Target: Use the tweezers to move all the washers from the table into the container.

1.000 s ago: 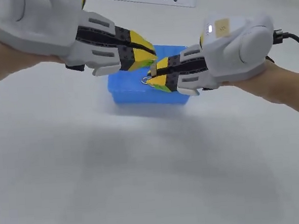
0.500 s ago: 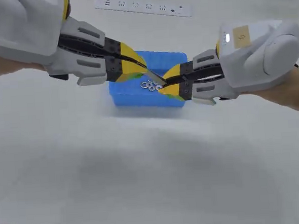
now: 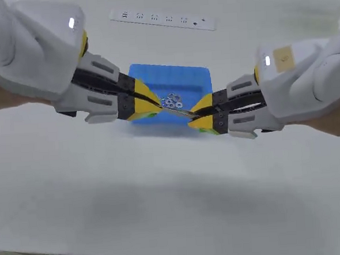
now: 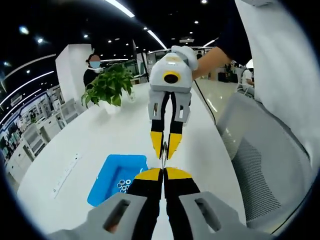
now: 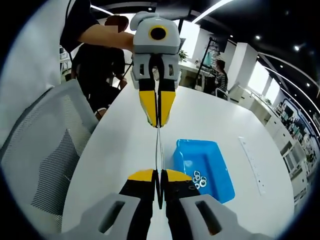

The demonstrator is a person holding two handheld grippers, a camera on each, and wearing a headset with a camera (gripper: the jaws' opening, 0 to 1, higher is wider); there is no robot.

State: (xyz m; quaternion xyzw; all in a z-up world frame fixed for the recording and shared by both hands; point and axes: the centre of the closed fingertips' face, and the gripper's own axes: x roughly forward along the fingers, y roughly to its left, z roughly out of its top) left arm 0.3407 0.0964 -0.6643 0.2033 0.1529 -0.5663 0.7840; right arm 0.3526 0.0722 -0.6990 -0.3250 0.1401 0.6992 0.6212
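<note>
Since half a second ago the grippers have drawn apart, baring the tweezers (image 3: 177, 110) between them. The fingers (image 3: 145, 100) of the left gripper (image 3: 157, 106) are clenched on one end, those of the right gripper (image 3: 194, 115) on the other, tip facing tip over the near edge of the blue container (image 3: 172, 75). The washers (image 3: 171, 100) lie heaped inside it, just behind the tweezers. The container sits on the white worktop (image 3: 162, 191), a power strip (image 3: 162, 19) beyond it.
</note>
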